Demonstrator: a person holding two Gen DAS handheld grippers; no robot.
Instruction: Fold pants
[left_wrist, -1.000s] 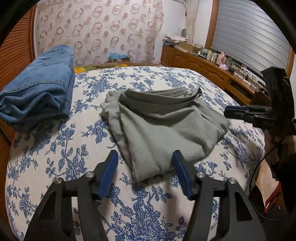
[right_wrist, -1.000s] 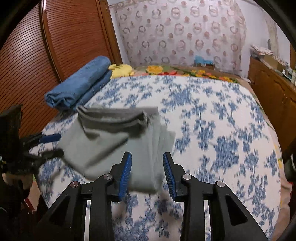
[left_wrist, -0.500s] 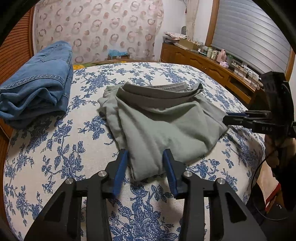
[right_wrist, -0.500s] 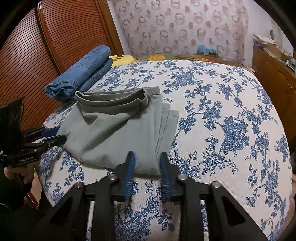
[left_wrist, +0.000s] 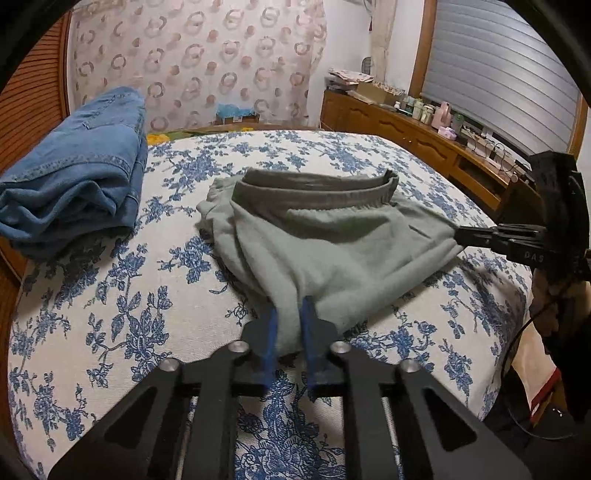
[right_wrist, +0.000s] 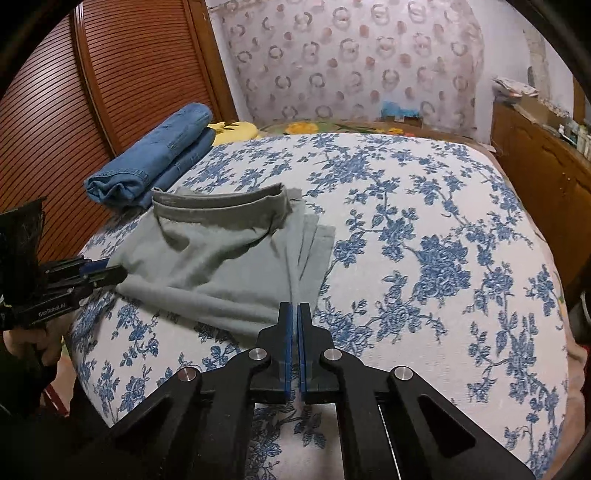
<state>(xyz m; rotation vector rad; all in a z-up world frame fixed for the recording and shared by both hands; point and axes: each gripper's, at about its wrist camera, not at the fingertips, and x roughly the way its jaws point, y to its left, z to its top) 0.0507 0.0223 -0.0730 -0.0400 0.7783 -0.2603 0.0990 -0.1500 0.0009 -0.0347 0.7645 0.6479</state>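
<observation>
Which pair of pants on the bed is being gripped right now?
The grey-green pants, pinched at both near corners; the folded blue jeans lie untouched at the bed's far left edge.

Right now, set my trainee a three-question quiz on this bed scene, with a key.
1. True or false: the grey pants lie on top of the folded jeans.
2. What does the left gripper have between its pads? A) the bedspread B) a near corner of the grey pants C) nothing
3. Fill in: the pants' waistband lies on the ___ side from both cameras, near or far.

Key: 1 false, they lie apart on the floral bedspread. 2 B, its jaws are closing on that cloth, while the right gripper pinches the other near corner. 3 far.
</observation>
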